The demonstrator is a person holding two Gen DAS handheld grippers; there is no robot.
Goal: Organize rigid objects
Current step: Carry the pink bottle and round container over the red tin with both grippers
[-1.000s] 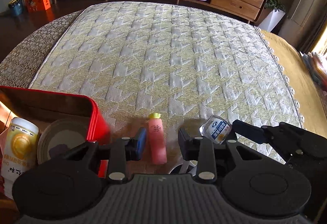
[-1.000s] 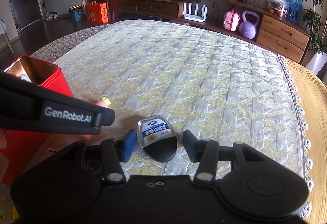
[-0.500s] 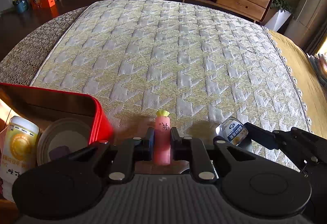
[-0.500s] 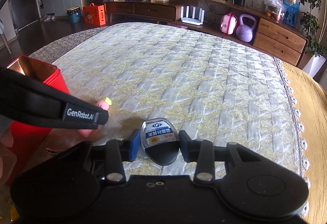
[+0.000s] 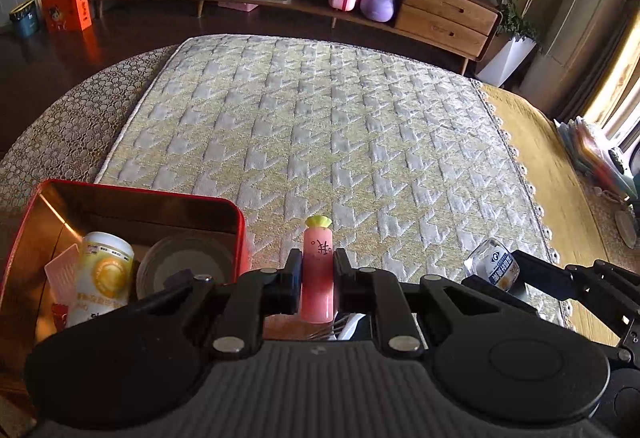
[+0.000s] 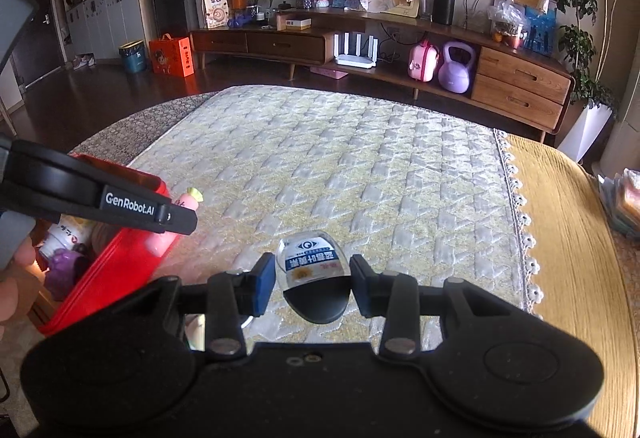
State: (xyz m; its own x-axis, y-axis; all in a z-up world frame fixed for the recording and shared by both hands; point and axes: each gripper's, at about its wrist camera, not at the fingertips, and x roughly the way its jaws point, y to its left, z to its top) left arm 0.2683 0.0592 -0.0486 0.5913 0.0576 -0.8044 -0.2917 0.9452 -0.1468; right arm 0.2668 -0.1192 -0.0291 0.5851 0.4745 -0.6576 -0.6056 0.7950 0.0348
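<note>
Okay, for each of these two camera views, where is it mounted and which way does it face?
Left wrist: on the left gripper, looking along its fingers across the quilted mat toward the wooden sideboard; the fingers clamp a pink tube.
Right wrist: on the right gripper, facing likewise; its fingers clamp a small bottle, with a fingertip at the left edge.
Shared: red tin, mat, sideboard, each other's gripper.

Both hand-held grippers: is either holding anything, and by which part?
The left hand-held gripper clamps the pink tube at mid-body. The right hand-held gripper clamps the small clear bottle across its sides, just above its black cap.
</note>
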